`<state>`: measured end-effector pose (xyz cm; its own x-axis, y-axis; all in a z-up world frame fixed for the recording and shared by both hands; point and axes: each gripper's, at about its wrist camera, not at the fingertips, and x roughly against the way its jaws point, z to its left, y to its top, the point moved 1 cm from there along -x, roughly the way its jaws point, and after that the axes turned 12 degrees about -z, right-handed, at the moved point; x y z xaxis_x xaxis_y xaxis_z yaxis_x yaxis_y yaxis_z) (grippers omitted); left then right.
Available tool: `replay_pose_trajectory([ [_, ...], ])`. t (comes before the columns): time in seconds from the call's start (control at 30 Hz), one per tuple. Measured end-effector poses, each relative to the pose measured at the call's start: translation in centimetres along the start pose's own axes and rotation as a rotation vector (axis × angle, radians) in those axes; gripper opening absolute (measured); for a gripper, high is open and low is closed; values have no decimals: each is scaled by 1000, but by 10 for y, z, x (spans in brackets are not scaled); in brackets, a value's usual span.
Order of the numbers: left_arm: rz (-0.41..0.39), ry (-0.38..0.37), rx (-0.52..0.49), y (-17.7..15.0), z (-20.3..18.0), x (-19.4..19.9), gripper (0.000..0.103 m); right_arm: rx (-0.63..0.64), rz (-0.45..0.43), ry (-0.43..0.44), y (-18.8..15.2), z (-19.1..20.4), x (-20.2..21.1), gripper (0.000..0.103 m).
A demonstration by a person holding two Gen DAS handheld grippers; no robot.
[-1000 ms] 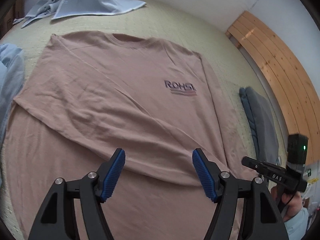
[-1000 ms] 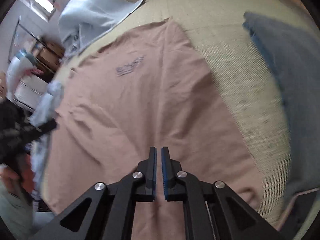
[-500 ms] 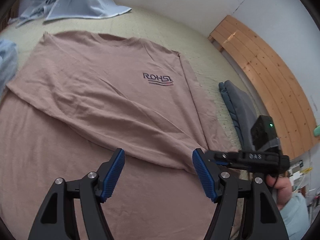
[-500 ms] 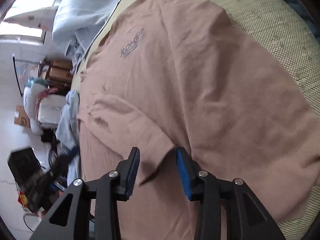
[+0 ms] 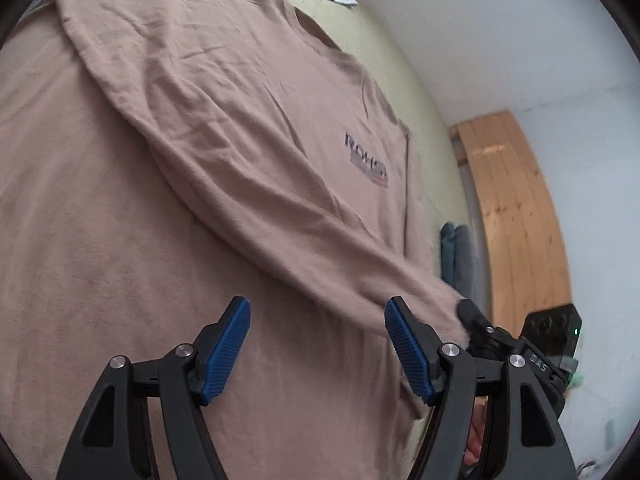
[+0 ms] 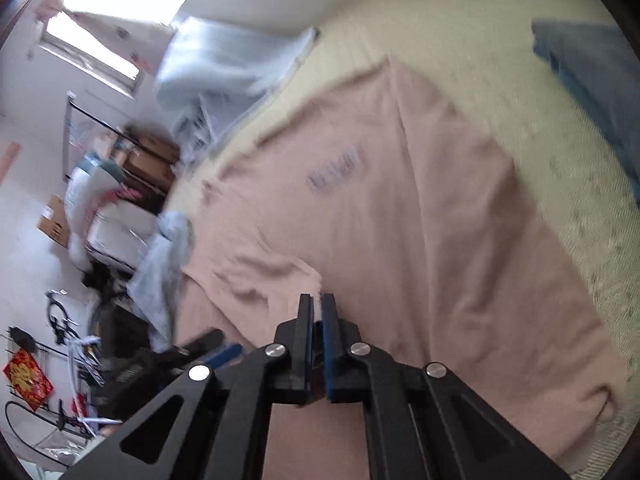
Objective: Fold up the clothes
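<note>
A dusty-pink long-sleeve shirt (image 5: 168,184) with a dark chest logo (image 5: 366,156) lies flat, front up, on a pale yellow bed cover (image 6: 472,24). One sleeve (image 5: 280,216) is folded diagonally across the body. My right gripper (image 6: 317,300) is shut on that sleeve's cuff (image 6: 280,276), a sliver of cloth showing between its pads. The left wrist view shows the right gripper (image 5: 470,314) pinching the cuff end just off the shirt. My left gripper (image 5: 318,340) hovers open above the shirt's lower body, beside the cuff, with nothing between its blue pads (image 5: 224,348).
A folded blue-grey garment (image 6: 592,80) lies on the cover to the right of the shirt. Light-blue clothes (image 6: 224,72) are heaped past the collar, and another pale piece (image 6: 164,264) hangs off the left edge. A wooden board (image 5: 516,208) leans on the wall; boxes and clutter (image 6: 100,208) stand beside the bed.
My right gripper opened over the sleeve's cuff, then shut on it. The left gripper rolled and sank closer to the shirt, staying open.
</note>
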<state>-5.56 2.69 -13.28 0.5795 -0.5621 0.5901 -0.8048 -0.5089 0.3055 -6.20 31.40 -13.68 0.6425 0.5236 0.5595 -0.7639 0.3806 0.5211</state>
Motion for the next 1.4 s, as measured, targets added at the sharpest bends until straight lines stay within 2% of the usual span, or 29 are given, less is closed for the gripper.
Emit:
replay_pose_trajectory([
  [0.17, -10, -97, 65, -4, -7, -2, 75, 28, -11, 63, 7, 24, 7, 2],
  [0.33, -7, -118, 91, -17, -10, -10, 76, 30, 10, 111, 4, 39, 11, 2],
  [0.6, -89, -183, 221, -25, -3, -19, 76, -122, 11, 221, 2, 32, 15, 2],
  [0.73, -125, -166, 253, -23, -2, -25, 75, -169, 21, 243, 0, 27, 13, 2],
  [0.77, -133, -159, 260, -22, -1, -26, 73, -170, 24, 243, -1, 26, 14, 2],
  [0.83, -133, -139, 250, -21, -3, -28, 46, -167, 30, 238, -1, 25, 14, 2],
  [0.87, -127, -117, 231, -20, -5, -30, 24, -161, 32, 228, -1, 24, 14, 2],
  [0.9, -122, -95, 212, -19, -7, -31, 15, -155, 35, 219, -1, 22, 14, 2],
  [0.97, -124, -85, 193, -19, -10, -31, 8, -134, 33, 188, -1, 20, 15, 2],
  [1.07, -119, -73, 176, -19, -16, -29, 4, -91, 21, 130, 0, 17, 16, 2],
  [1.23, -106, -21, 132, -16, -26, -24, 3, -19, 15, 17, -1, 9, 11, 2],
  [1.4, -99, 35, 101, -18, -20, 2, 3, 29, 66, -117, -9, -11, -11, 2],
])
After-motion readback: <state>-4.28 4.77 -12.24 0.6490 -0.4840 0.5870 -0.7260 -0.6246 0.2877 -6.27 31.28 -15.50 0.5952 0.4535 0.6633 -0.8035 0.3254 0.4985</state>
